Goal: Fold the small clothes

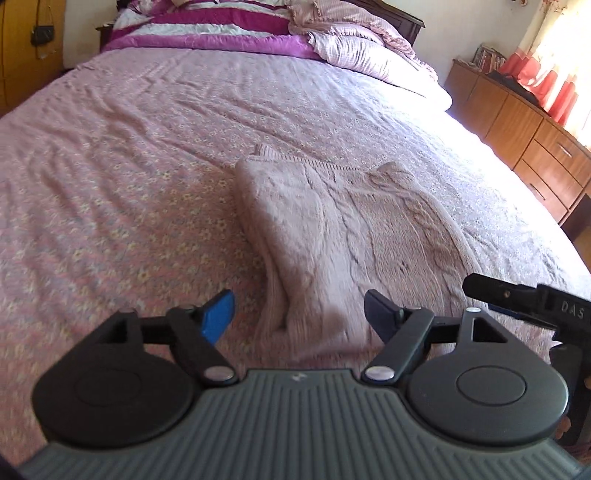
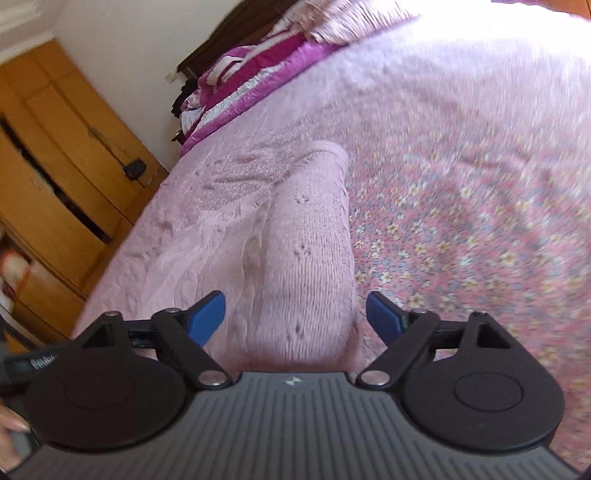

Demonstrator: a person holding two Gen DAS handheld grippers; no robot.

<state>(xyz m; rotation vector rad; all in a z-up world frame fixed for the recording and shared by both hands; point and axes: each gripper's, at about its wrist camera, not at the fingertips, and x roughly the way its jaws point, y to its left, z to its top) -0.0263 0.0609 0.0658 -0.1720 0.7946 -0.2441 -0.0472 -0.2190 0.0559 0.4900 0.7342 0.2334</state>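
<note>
Both tongs stand spread with nothing pinched, the left gripper and the right gripper each poised just over the near edge of the pink knitted sweater, which lies folded on the flowered bedspread, beyond it pillows and a striped quilt.

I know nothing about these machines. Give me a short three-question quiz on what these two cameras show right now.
1. True or false: the left gripper holds the pink cable-knit sweater.
2. The sweater lies on: A) a wooden floor B) a pink floral bedsheet C) a chair.
3. Fill in: the right gripper's blue-padded fingers stand ____.

Key
1. False; its fingers stand apart, gripping nothing.
2. B.
3. Open, with the sweater's folded edge lying below them.
</note>
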